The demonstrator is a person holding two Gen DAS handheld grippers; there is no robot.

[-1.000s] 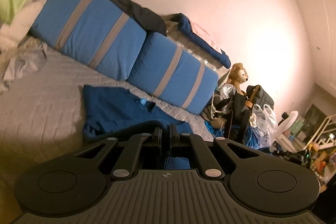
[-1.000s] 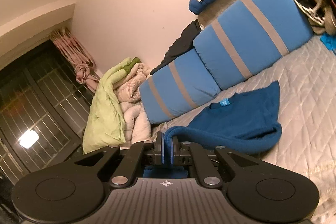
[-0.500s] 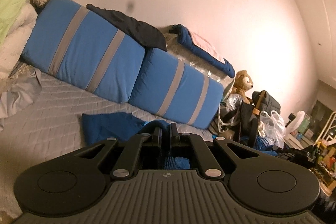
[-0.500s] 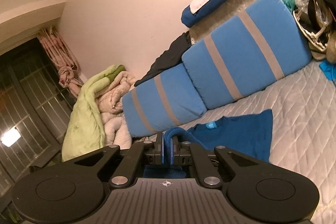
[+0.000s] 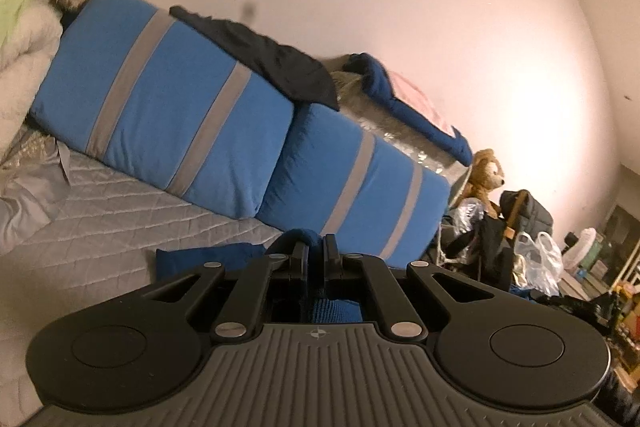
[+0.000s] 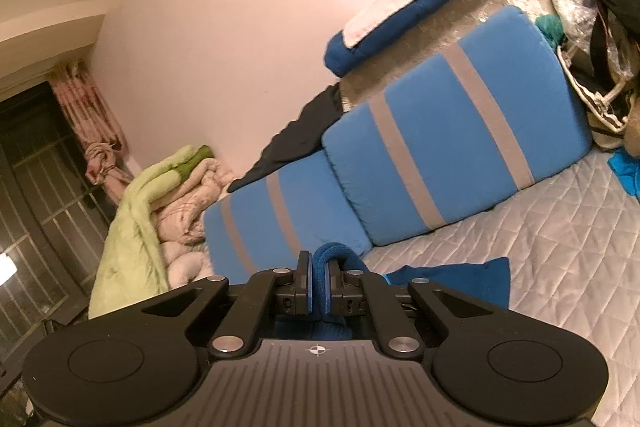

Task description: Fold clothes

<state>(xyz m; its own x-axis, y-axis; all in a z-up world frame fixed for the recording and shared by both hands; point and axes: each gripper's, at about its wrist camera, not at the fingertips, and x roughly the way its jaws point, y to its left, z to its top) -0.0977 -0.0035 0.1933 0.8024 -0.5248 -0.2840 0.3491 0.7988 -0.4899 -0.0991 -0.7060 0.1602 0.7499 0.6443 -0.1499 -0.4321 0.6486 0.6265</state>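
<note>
Both the left gripper [image 5: 315, 254] and right gripper [image 6: 319, 269] stay clamped on folds of the blue shirt [image 6: 452, 277]. Since a second ago it has been lifted and drawn back along the bed [image 6: 540, 227], so less cloth shows beyond the jaws.

Blue garment [image 6: 452, 277]: matt knitted cloth, ribbed at the edge. Bed cover [image 5: 108, 211]: grey quilted cloth, slight sheen. Striped cushions [image 5: 168, 111]: smooth matt blue fabric with grey bands. Left hand-held gripper [image 5: 315, 259] and right hand-held gripper [image 6: 318, 277]: matt black plastic, ridged grey housing, bright metal screw heads. Teddy bear [image 5: 484, 179]: plush.
</note>
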